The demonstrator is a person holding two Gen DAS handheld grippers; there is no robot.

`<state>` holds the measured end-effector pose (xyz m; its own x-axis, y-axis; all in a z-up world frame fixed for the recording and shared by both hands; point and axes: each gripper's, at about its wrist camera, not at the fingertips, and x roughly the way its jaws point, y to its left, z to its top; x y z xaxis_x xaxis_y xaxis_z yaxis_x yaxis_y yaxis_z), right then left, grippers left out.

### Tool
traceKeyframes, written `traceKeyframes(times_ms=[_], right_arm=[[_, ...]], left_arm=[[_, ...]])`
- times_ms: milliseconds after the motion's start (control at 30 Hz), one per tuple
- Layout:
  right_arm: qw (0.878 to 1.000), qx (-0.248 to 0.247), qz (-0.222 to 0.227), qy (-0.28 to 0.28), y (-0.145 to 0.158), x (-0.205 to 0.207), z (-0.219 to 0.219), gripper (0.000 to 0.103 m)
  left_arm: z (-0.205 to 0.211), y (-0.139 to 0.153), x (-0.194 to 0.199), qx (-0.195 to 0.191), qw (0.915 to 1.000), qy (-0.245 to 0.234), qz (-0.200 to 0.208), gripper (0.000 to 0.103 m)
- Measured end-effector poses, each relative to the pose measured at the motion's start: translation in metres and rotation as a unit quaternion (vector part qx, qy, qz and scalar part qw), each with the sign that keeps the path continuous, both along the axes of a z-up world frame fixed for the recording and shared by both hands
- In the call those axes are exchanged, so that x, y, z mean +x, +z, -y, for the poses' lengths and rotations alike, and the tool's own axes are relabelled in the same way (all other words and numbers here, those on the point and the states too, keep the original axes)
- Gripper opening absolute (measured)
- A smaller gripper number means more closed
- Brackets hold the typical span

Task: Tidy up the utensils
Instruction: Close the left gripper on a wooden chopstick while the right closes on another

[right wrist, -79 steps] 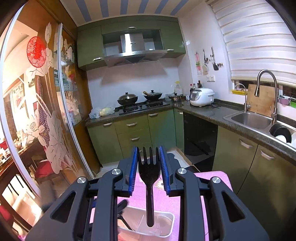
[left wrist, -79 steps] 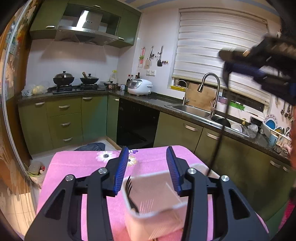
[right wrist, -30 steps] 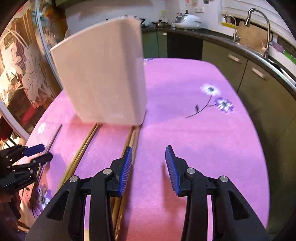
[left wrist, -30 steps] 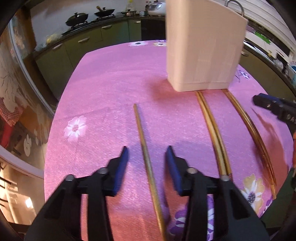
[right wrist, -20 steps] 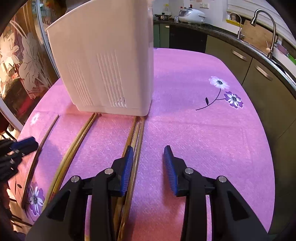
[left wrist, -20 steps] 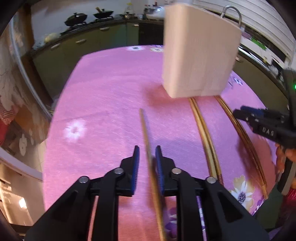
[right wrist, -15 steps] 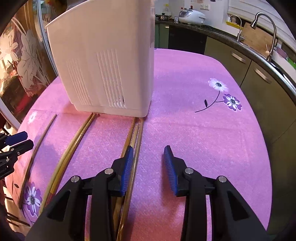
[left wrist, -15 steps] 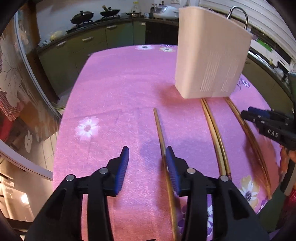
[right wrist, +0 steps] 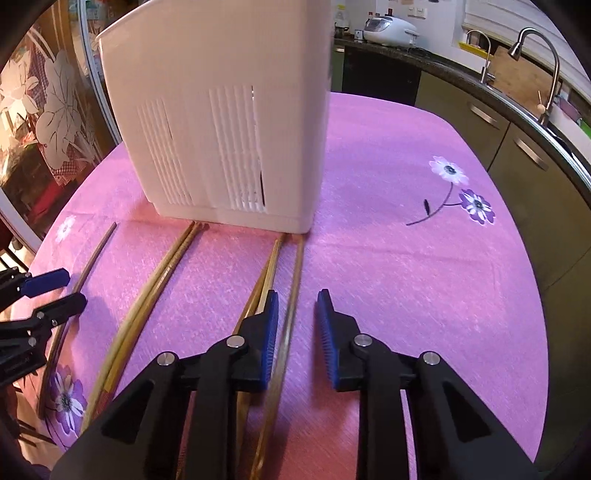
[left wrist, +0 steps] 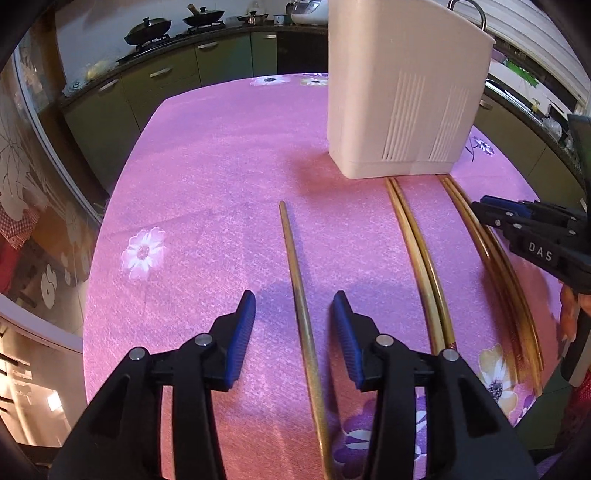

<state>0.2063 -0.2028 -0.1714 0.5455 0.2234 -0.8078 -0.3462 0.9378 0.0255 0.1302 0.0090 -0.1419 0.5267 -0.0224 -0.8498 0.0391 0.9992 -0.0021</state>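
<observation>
A white slotted utensil holder (left wrist: pixel 402 92) (right wrist: pixel 221 110) stands upright on the pink table. Wooden chopsticks lie in front of it. A single chopstick (left wrist: pixel 299 295) runs between the jaws of my left gripper (left wrist: pixel 293 299); those jaws are opening and the pads stand clear of it. A pair of chopsticks (left wrist: pixel 417 251) (right wrist: pixel 155 288) lies in the middle. My right gripper (right wrist: pixel 297 295) straddles the rightmost chopstick (right wrist: pixel 293 288); its jaws are closing, with a gap still showing at the pads. Two more chopsticks (right wrist: pixel 266 273) lie just left of it.
The pink flowered tablecloth (right wrist: pixel 406 277) covers the table, whose edge curves close on the left (left wrist: pixel 110 258) and right (right wrist: pixel 535 295). Green cabinets, a stove (left wrist: pixel 147 27) and a sink tap (right wrist: pixel 535 44) ring the room. A person's hand (left wrist: pixel 569 314) holds the right gripper.
My left gripper's jaws, narrow around the single chopstick a moment ago, have widened. My right gripper has shifted so the rightmost chopstick lies between its jaws, which have narrowed.
</observation>
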Motion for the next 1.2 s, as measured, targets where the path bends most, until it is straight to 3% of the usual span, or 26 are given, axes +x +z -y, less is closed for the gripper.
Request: traceKeyframes(times_ms=[67,200,533,633,667,700,833,900,933,1200], right_arm=[[1.000,-0.001,-0.001,0.000,0.000,0.003,-0.002,0.024],[1.000,-0.009,-0.006,0.015,0.000,0.002,-0.008,0.007],[0.999,0.012,-0.028,0.024,0.000,-0.012,0.016,0.006],[0.999,-0.007,-0.031,0.033,0.001,-0.012,0.012,0.006],[0.999,-0.014,-0.030,0.037,0.002,-0.012,0.010,0.007],[0.999,-0.016,-0.032,0.037,0.002,-0.011,0.010,0.007],[0.999,-0.006,-0.035,0.035,0.001,-0.010,0.013,0.006],[0.999,-0.004,-0.032,0.032,0.000,-0.011,0.013,0.006],[0.999,-0.003,-0.030,0.029,0.000,-0.012,0.013,0.006],[0.999,0.030,-0.014,0.008,0.015,-0.014,0.029,0.006]], left_arm=[[0.001,0.000,0.002,0.000,1.0000,-0.001,-0.001,0.042],[0.002,0.002,0.004,0.003,0.9999,-0.010,0.003,0.037],[0.009,0.000,-0.007,-0.006,0.9996,-0.029,0.003,0.027],[-0.001,0.002,0.000,-0.030,0.9994,-0.013,-0.007,0.030],[-0.003,0.002,0.002,-0.025,0.9996,-0.008,-0.008,0.038],[-0.004,0.002,0.003,-0.023,0.9997,-0.006,-0.008,0.040],[0.001,0.000,0.008,-0.004,0.9999,-0.013,0.002,0.040],[0.001,0.000,0.008,-0.004,0.9998,-0.015,0.009,0.027],[0.001,0.001,0.010,-0.004,0.9998,-0.016,0.012,0.009],[0.000,0.007,0.015,-0.022,0.9991,-0.021,0.029,0.005]])
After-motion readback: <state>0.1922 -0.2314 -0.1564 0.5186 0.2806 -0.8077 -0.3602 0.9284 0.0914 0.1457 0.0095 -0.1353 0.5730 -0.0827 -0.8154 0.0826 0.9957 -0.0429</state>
